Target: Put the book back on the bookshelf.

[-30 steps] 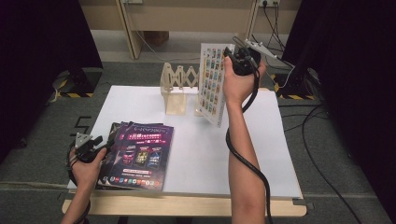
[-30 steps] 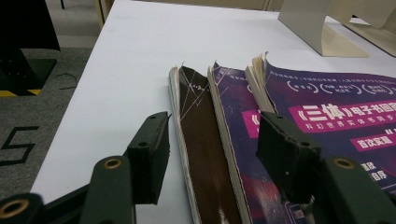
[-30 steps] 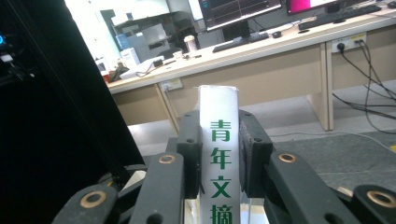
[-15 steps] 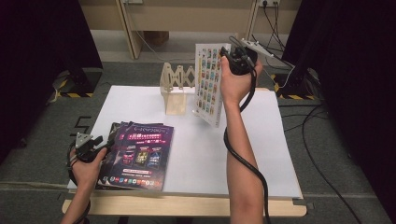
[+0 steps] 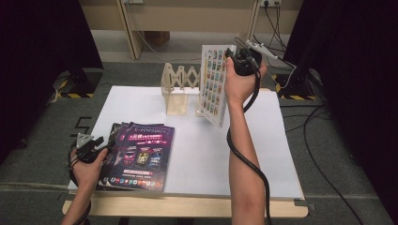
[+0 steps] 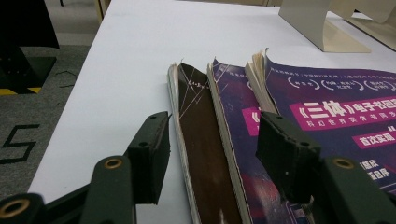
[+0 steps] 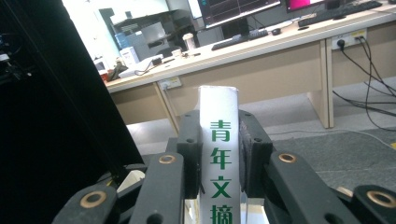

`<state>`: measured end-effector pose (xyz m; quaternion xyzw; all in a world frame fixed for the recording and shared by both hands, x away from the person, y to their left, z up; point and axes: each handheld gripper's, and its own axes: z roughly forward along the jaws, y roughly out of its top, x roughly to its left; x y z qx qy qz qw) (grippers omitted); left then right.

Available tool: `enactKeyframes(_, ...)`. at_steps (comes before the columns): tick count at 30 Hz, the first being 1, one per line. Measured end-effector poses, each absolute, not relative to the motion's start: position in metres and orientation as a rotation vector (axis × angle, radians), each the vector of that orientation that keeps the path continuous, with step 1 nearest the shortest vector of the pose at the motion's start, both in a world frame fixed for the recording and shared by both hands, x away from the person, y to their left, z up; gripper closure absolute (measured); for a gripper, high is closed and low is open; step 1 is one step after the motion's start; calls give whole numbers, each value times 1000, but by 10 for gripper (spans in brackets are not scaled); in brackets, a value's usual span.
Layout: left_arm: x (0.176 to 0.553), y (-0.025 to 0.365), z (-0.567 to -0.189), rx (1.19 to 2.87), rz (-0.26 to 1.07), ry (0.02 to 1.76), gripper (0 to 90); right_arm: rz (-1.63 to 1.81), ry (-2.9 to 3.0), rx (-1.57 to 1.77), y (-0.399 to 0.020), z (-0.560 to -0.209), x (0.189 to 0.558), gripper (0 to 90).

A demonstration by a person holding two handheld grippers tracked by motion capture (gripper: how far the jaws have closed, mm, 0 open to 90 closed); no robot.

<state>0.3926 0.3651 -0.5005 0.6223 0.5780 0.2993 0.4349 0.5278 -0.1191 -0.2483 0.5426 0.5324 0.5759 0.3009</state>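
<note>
Your right gripper (image 5: 238, 60) is pinching the white-spined magazine (image 5: 214, 83) by its spine, holding it upright in the air just beside the wooden accordion rack (image 5: 179, 88). Keep that pinch firm and the spine vertical, line the lower edge up with a gap in the rack, then lower slowly. Your left gripper (image 6: 212, 149) rests spread wide over the edge of the purple-covered magazines (image 5: 142, 153) stacked at the table's (image 5: 263, 154) near left; leave it there.

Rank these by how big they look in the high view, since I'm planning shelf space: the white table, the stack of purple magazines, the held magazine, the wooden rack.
1. white table
2. stack of purple magazines
3. held magazine, seen at an angle, so unsure
4. wooden rack, looks close to the held magazine
</note>
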Motion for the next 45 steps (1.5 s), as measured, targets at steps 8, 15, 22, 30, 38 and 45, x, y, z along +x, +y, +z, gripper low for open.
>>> enactKeyframes(8,393,365,-501,1546,742,1436,439,1505,1403,1403,-105,-252,533,746)
enactKeyframes(15,393,366,-501,1546,737,1440,439,1482,1405,1397,-98,-254,542,745)
enactKeyframes(22,393,366,-501,1548,730,1445,439,1476,1396,1385,-97,-257,549,745)
enactKeyframes(30,393,367,-501,1548,725,1444,438,1471,1407,1390,-92,-260,555,745)
enactKeyframes(38,394,368,-501,1539,714,1446,437,1468,1398,1377,-84,-260,559,745)
enactKeyframes(45,393,368,-501,1537,718,1444,437,1461,1408,1379,-78,-267,562,745)
